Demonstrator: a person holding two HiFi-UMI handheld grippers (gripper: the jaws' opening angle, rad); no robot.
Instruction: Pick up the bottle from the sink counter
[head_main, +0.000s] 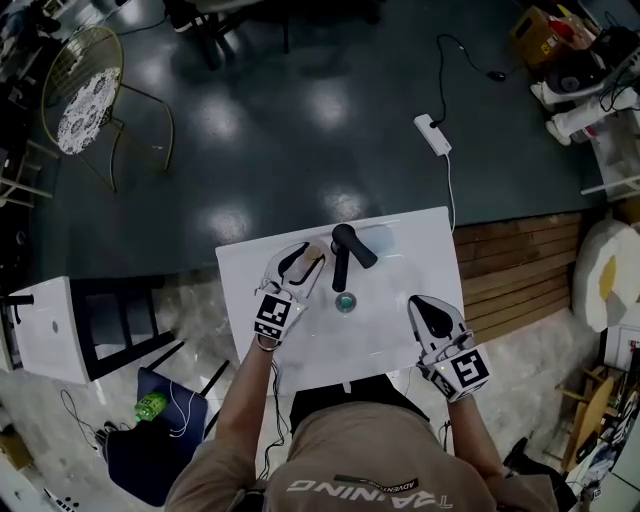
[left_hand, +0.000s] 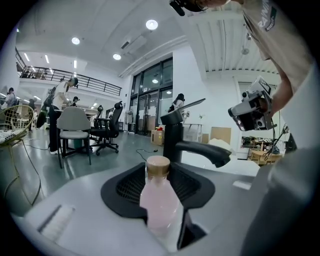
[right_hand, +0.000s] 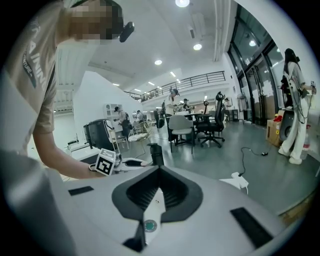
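Main obstacle is the black single-lever faucet (head_main: 345, 258), upright at mid-back of the white sink counter (head_main: 240, 272), with its spout running toward the person over the basin. It stands just right of the pale pink bottle with tan cap (left_hand: 159, 195), so that side is tight. Left of the bottle is bare counter. The near side is taken by the left gripper (head_main: 300, 265), jaws apart either side of the bottle. The right gripper (head_main: 428, 308) sits over the basin's right edge, well apart from the faucet.

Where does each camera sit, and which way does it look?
Head view: on the person's head, looking steeply down at the sink counter; arms, left gripper and right gripper show.
Left gripper view: on the left gripper, looking along its open jaws at the bottle and faucet; the person's shirt shows.
Right gripper view: on the right gripper, facing the faucet; an arm shows.
Shared: all three show the faucet.
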